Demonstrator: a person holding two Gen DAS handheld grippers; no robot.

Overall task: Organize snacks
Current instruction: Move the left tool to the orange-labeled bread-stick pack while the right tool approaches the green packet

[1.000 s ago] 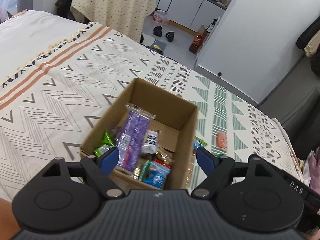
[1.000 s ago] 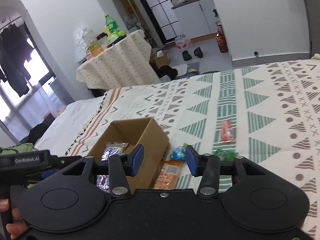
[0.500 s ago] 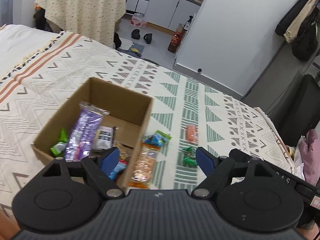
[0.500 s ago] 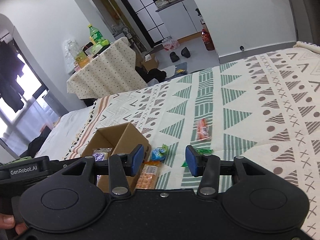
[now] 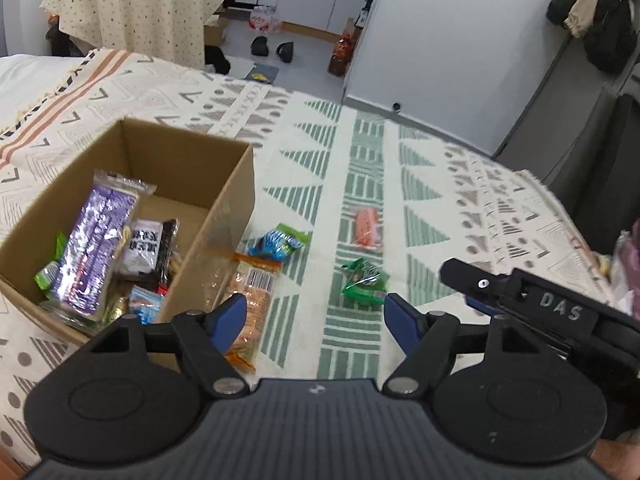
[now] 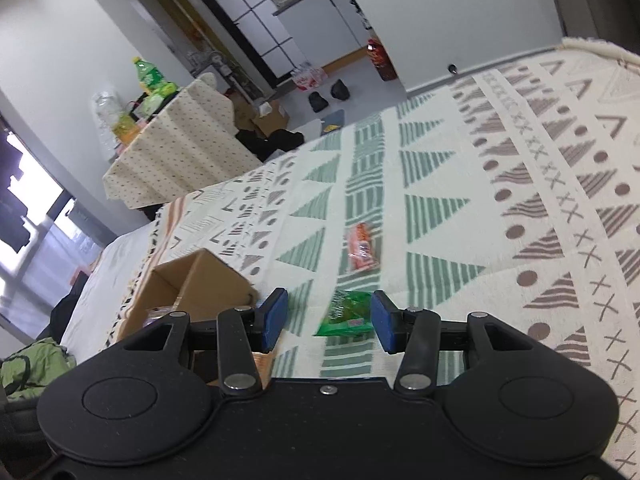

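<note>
A cardboard box sits on the patterned bedspread and holds several snacks, among them a long purple packet. To its right on the cloth lie an orange cracker pack, a blue packet, a green packet and a pink-orange packet. My left gripper is open, above the cloth right of the box, empty. My right gripper is open, with the green packet showing between its fingers.
The bedspread ends at the floor beyond, where shoes and a red bottle stand. A cloth-covered table with bottles is at the back left. The right gripper's body crosses the left wrist view at right.
Both grippers have swung right, away from the box and toward the loose packets. The right gripper has come down close over the green packet. Both stay open.
</note>
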